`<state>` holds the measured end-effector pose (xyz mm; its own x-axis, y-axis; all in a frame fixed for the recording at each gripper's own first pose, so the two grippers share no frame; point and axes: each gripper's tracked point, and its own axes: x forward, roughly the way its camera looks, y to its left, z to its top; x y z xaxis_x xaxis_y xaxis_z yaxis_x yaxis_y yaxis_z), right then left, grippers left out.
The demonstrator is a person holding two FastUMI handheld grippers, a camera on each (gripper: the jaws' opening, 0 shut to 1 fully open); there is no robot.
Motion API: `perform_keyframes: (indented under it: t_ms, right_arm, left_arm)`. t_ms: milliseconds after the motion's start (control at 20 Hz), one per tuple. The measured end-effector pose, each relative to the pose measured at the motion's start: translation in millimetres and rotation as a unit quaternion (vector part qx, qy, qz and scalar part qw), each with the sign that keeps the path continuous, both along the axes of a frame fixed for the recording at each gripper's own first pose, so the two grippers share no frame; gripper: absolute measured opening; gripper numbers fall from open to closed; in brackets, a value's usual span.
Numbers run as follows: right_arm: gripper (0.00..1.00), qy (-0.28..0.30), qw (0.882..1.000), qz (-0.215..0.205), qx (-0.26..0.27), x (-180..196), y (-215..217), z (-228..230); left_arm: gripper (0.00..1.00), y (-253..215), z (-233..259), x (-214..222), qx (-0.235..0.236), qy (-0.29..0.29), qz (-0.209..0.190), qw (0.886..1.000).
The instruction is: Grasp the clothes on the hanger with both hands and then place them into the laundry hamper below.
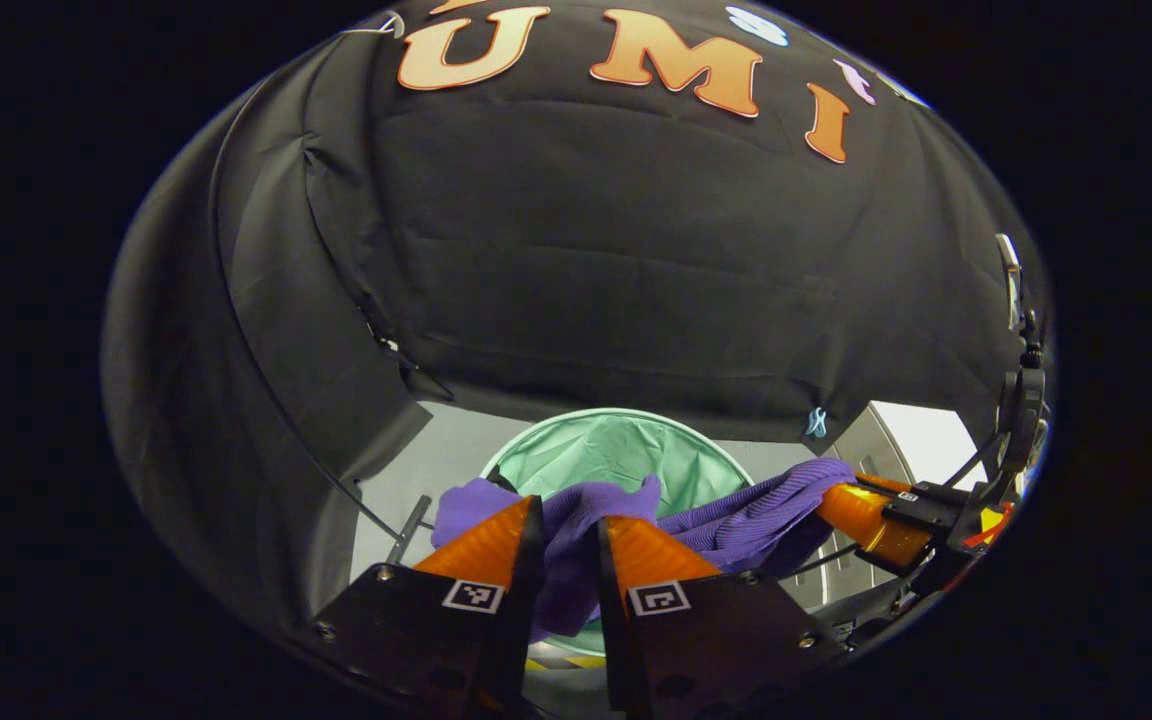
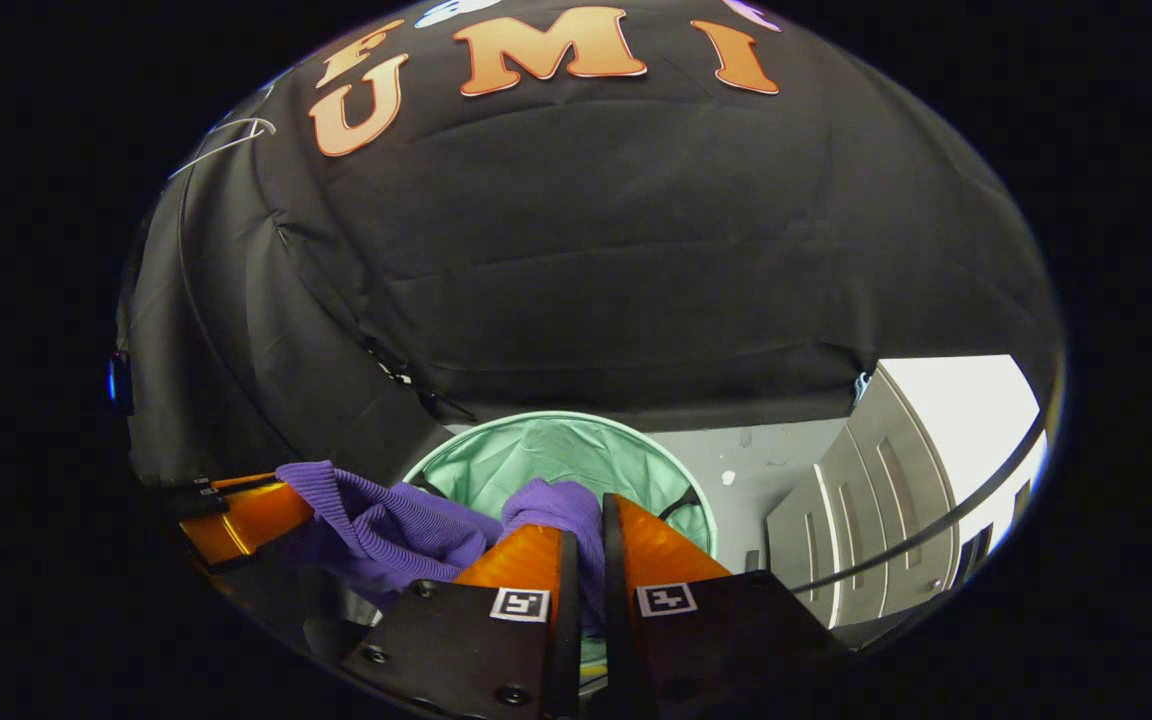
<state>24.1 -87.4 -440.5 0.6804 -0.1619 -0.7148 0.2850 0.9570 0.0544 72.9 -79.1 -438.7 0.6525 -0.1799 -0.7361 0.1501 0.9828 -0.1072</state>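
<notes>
A purple knitted garment [image 1: 736, 515] stretches between both grippers above a round mint-green laundry hamper [image 1: 626, 450]. In the left gripper view, my left gripper [image 1: 568, 525] is shut on one end of the garment, cloth bunched between its fingers. To the right there, the right gripper [image 1: 861, 505] holds the garment's other end. In the right gripper view, my right gripper [image 2: 584, 525] is shut on the purple garment [image 2: 386, 520], and the left gripper [image 2: 256, 515] pinches the far end at the left. The hamper [image 2: 556, 450] lies open just beyond and below.
A black cloth wall [image 1: 586, 260] hangs close behind the hamper. Pale grey floor [image 2: 766, 470] shows around the hamper. White panelled doors [image 2: 886, 490] stand at the right. A thin dark cable [image 1: 276, 400] curves down the cloth on the left.
</notes>
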Motion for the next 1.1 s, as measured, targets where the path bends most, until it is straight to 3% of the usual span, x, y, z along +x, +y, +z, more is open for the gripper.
perform_keyframes:
  t_ms: [50, 100, 150, 250, 350, 400, 500, 850, 1100]
  right_arm:
    - [0.19, 0.002, 1.0, -0.001, -0.001, -0.3, -1.0, -1.2]
    - [0.19, 0.005, 1.0, -0.005, -0.004, -0.7, -3.1, -1.8]
    - [0.31, 0.008, 1.0, -0.006, -0.003, -0.5, -3.1, -2.9]
    - [0.53, 0.009, 1.0, -0.008, -0.004, -3.2, -4.0, -2.5]
    - [0.75, -0.009, 1.0, -0.006, 0.004, 1.0, -1.0, 5.8]
    - [0.68, -0.018, 1.0, -0.005, 0.006, 4.5, -0.9, 12.7]
    - [1.0, -0.029, 1.0, -0.004, -0.002, 7.4, -2.3, 20.4]
    - [0.99, -0.027, 1.0, -0.007, -0.002, 5.0, -3.6, 22.4]
    - [0.99, -0.051, 0.999, -0.012, -0.006, 4.9, -3.7, 50.2]
  left_arm:
    - [0.3, 0.2, -0.9, -0.5, 0.001, 0.001, 0.001, 1.0]
    - [0.46, 1.7, -0.9, -0.1, 0.002, 0.002, 0.003, 1.0]
    - [0.55, 2.6, -1.7, -0.3, 0.002, 0.003, 0.005, 1.0]
    - [0.64, 6.8, -1.8, -3.2, 0.004, 0.006, 0.012, 1.0]
    - [0.88, 12.2, -3.8, -3.8, 0.011, 0.01, 0.024, 1.0]
    - [1.0, 10.3, -5.6, -2.5, 0.003, 0.013, 0.025, 1.0]
    - [0.98, 11.7, -3.7, -3.2, -0.003, 0.017, 0.031, 0.999]
    - [0.98, 17.7, 6.0, 0.3, 0.017, 0.005, 0.032, 0.999]
    - [0.98, 28.4, 36.9, -4.1, 0.031, -0.024, 0.036, 0.999]
